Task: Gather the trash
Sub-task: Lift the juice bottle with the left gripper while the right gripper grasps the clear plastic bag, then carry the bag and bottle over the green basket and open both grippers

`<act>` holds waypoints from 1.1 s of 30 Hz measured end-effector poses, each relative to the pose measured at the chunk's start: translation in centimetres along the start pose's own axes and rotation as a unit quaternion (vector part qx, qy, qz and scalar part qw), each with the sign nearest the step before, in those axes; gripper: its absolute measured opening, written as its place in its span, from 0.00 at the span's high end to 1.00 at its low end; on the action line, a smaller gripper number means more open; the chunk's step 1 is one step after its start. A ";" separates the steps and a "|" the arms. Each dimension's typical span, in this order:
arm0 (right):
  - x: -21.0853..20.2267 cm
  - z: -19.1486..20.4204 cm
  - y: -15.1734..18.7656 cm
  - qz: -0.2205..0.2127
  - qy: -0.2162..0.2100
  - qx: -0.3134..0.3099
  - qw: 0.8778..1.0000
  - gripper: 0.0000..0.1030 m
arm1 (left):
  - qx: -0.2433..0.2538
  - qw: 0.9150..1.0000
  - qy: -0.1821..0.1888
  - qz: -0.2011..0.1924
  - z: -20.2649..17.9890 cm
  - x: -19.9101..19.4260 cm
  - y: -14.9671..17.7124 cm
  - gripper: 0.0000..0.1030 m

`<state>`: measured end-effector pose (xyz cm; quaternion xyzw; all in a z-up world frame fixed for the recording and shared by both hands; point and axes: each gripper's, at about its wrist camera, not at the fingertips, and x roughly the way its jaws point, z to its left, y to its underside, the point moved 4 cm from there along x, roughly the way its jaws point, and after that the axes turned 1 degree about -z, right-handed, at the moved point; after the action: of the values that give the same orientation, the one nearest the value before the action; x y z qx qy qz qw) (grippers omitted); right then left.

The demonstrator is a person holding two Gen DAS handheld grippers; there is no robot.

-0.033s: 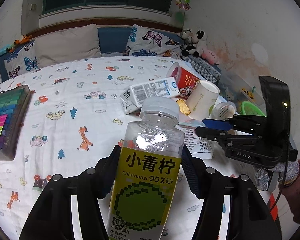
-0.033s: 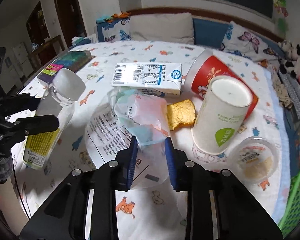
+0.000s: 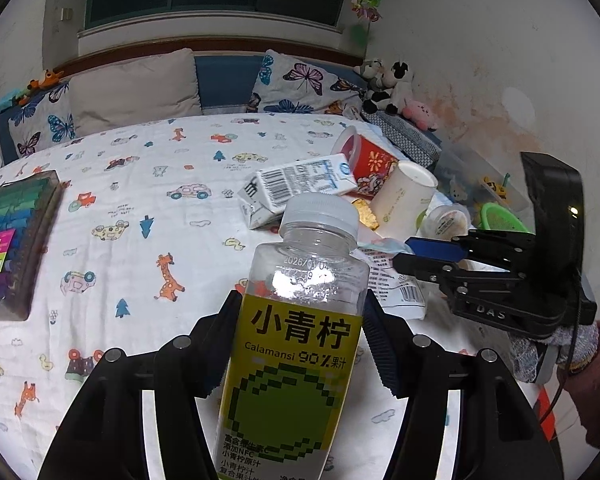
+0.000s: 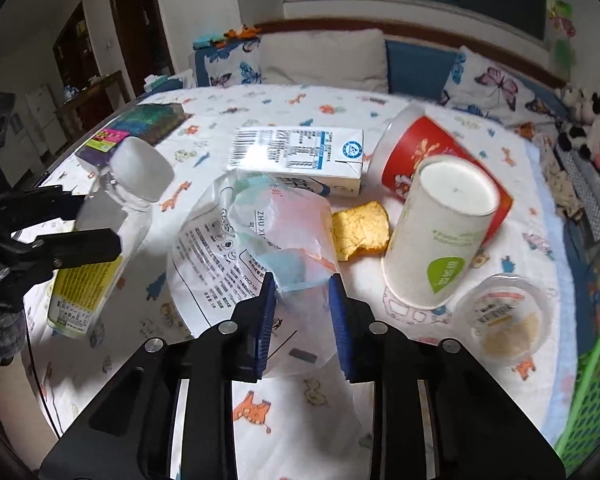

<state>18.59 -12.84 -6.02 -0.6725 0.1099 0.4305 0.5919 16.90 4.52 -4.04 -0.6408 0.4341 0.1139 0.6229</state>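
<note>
Plastic bottle (image 3: 300, 344), clear with a yellow-green label, sits clamped in the left tool (image 3: 296, 340), pads on both sides of the label, cap up and tilted slightly away. It's held up off the bench (image 3: 148, 208), so that hand is busy.

Right tool (image 4: 302, 300): jaws narrow and have just been closing, thin plastic bag (image 4: 284, 236) pinched between the blue pads. Bag is crumpled over a printed paper sheet (image 4: 208, 256); can't tell if the sheet is caught too.

Key relation: rest of the trash lies just far of the right tool and to its right. Milk carton (image 4: 296, 156) lies flat, long axis left-right, right behind the bag. Red cup (image 4: 432, 152) on its side, white cup (image 4: 444, 232) leaning against it, yellow scrap (image 4: 360, 230) between bag and cups, small lidded tub (image 4: 504, 316) near right. Green basket (image 4: 592, 392) at the near right edge, closest to the right hand.

My read: bag goes right into the basket; right hand has the shorter path.
</note>
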 end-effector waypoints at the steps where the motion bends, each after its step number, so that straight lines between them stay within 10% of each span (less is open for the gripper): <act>1: -0.6 0.1 0.0 -0.006 0.001 -0.004 1.000 0.78 | 0.000 1.000 0.001 -0.002 0.1 -0.2 -0.1 0.44; 15: -9.3 -2.8 2.3 -0.064 0.043 0.026 0.997 0.79 | 0.026 0.998 0.036 -0.034 -5.5 -2.4 -1.3 0.44; 33: -19.9 -19.3 13.4 -0.055 0.215 0.166 0.961 0.79 | 0.080 0.989 0.123 -0.013 -22.2 3.9 -4.7 0.44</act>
<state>6.39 -40.89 -2.74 -0.6463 0.2677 0.2179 0.6805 13.75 -17.71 1.01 -0.6035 0.5064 -0.0093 0.6158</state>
